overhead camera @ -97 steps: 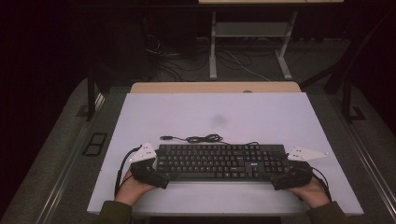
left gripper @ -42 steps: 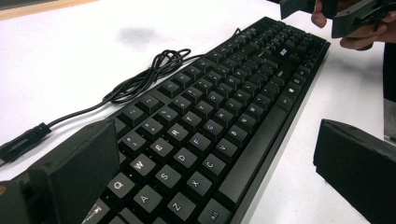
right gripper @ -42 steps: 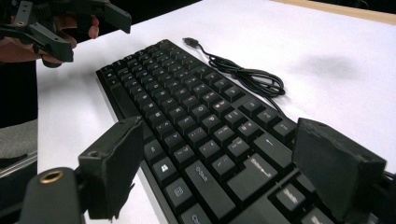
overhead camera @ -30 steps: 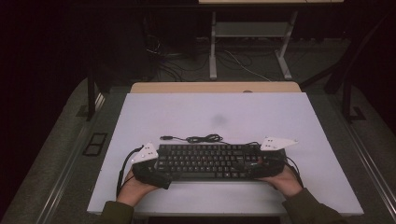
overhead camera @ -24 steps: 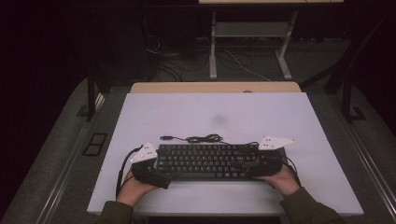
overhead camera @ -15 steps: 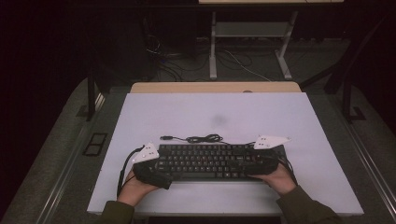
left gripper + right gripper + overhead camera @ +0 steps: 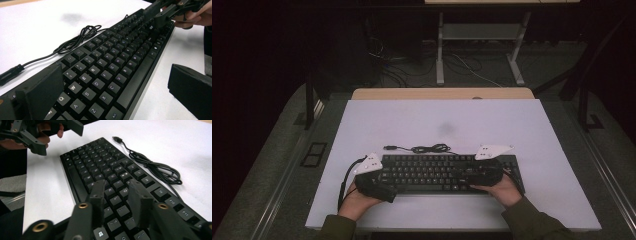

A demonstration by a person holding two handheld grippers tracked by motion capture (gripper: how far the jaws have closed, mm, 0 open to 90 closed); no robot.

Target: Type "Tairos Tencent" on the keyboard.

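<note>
A black keyboard [image 7: 437,172] lies near the front of the white table [image 7: 537,150], its coiled cable [image 7: 427,148] behind it. My left gripper [image 7: 388,187] is open at the keyboard's left end; in the left gripper view [image 7: 117,100] one jaw hangs over the Q-side keys [image 7: 85,82] and the other stands off the front edge. My right gripper [image 7: 466,172] hovers over the right half of the keys. In the right gripper view [image 7: 116,185] its jaws stand a narrow gap apart, nothing between them, above the keyboard [image 7: 100,167]. The cable [image 7: 155,167] runs beside it.
A faint dark smudge [image 7: 446,129] marks the table's middle. A wooden strip [image 7: 442,93] borders the far edge, with a metal desk frame [image 7: 477,50] and floor cables beyond. A grey ledge with a rail [image 7: 292,170] runs along the left.
My right gripper has slid left from the keyboard's right end to above its keys. The left gripper and the keyboard have stayed put.
</note>
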